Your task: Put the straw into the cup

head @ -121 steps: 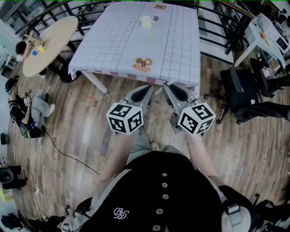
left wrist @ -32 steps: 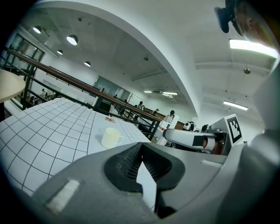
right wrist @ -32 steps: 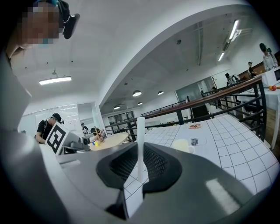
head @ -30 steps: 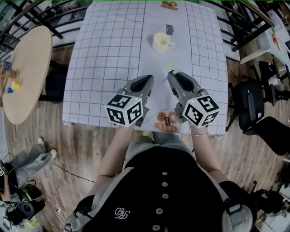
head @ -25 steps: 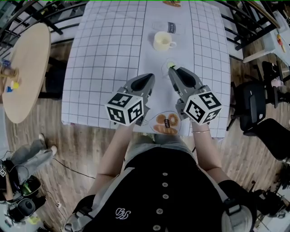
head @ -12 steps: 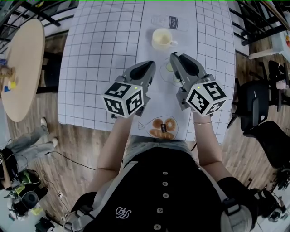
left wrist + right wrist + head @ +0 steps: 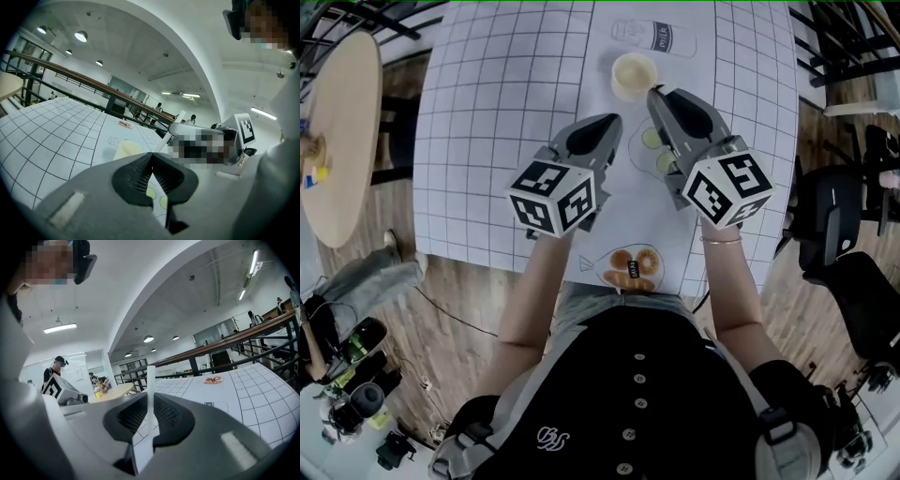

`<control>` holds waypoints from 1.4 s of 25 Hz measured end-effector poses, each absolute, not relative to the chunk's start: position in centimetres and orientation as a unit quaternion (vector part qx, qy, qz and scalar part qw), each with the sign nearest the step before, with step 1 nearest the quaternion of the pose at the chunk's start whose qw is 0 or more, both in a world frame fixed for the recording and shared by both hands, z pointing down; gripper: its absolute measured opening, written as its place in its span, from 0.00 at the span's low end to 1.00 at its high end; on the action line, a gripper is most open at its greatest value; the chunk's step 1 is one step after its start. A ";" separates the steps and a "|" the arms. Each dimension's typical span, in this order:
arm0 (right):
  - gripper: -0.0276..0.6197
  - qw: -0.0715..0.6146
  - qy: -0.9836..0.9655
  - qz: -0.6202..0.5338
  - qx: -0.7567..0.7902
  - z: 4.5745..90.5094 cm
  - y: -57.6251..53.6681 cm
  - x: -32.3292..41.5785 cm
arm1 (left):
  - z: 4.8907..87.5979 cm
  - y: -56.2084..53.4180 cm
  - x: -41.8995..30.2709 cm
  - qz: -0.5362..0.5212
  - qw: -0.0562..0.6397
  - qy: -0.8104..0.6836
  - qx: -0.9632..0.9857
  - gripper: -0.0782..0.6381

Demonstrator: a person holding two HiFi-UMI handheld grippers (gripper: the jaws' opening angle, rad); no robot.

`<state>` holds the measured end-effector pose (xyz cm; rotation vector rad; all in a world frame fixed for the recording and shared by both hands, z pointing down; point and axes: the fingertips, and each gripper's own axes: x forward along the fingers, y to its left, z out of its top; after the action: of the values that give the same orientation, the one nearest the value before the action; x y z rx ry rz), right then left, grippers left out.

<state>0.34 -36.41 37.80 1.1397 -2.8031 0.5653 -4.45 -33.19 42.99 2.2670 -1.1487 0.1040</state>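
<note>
the person has stepped up to the table (image 7: pixel 506 112), so the right gripper (image 7: pixel 654 94), pinching the straw (image 7: pixel 151 390), now hangs beside the cup (image 7: pixel 634 75), the left gripper (image 7: pixel 614 120) closed empty, and insertion looks near.

We see the cup (image 7: pixel 634 75) on the worktop (image 7: pixel 487 141), toward its far side. The 2 grippers hang over the worktop, nearer to us than the cup. The right gripper (image 7: pixel 656 96) is just beside the cup, with the straw (image 7: pixel 151 394) upright between its jaws. The left gripper (image 7: pixel 605 124) is to its left. A round table (image 7: pixel 337 141) stands well apart on the left.
</note>
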 end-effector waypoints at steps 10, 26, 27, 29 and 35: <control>0.11 0.037 -0.911 0.174 0.372 39.0 -41.3 -0.2 | 44.2 -37.1 -5.0 0.041 0.291 -0.433 0.852 0.11; 0.11 0.097 -0.902 0.197 0.371 45.1 -43.5 -0.5 | 47.4 -39.3 -5.3 0.045 0.318 -0.436 0.841 0.11; 0.11 0.103 -0.902 0.197 0.371 45.4 -43.5 -0.5 | 47.4 -39.3 -5.4 0.043 0.320 -0.437 0.840 0.11; 0.11 0.113 -0.901 0.195 0.371 45.9 -43.5 -0.4 | 47.7 -39.3 -5.3 0.041 0.326 -0.437 0.837 0.11; 0.11 0.135 -0.902 0.190 0.363 47.1 -43.4 -0.5 | 48.4 -39.3 -5.0 0.047 0.330 -0.437 0.836 0.11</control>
<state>-0.53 -43.38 47.11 1.0523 -2.6127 0.5515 -4.98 -39.32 48.39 2.1851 -1.1418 0.1225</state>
